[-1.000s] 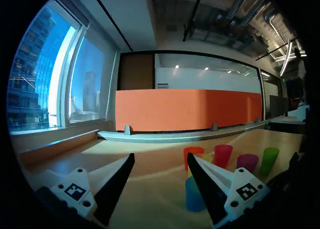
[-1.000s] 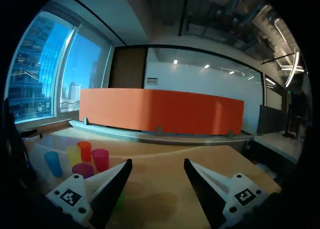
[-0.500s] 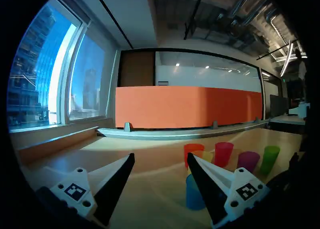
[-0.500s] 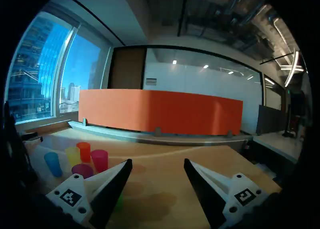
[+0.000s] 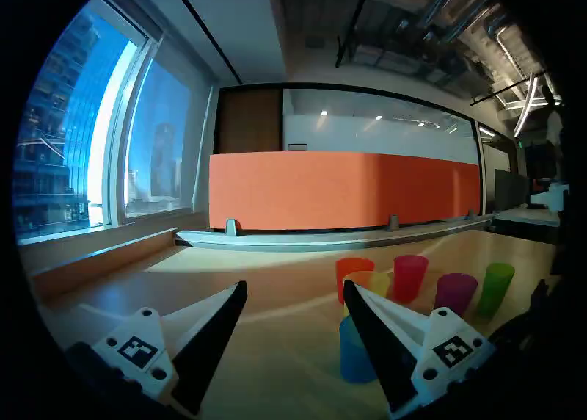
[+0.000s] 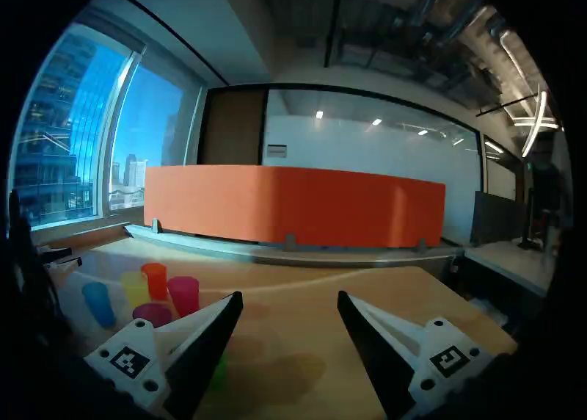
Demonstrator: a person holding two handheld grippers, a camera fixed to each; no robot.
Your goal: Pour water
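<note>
The left hand-held gripper point(image 5: 293, 324) hangs released over the desk point(image 5: 279, 273). Clustered by its right finger are a blue cup point(image 5: 354, 357), orange cup point(image 5: 354, 272), yellow cup point(image 5: 380, 283), pink cup point(image 5: 409, 277), purple cup point(image 5: 455, 294) and green cup point(image 5: 496, 288). The right hand-held gripper point(image 6: 288, 330) is released too.

I see a pale wood table point(image 5: 286, 310), part sunlit. Six cups stand upright on it, bunched together: orange cup point(image 5: 354, 272), yellow cup point(image 5: 378, 282), pink cup point(image 5: 409, 276), purple cup point(image 5: 455, 294), green cup point(image 5: 496, 288). The blue cup point(image 5: 354, 352) is nearest in the left gripper view.
</note>
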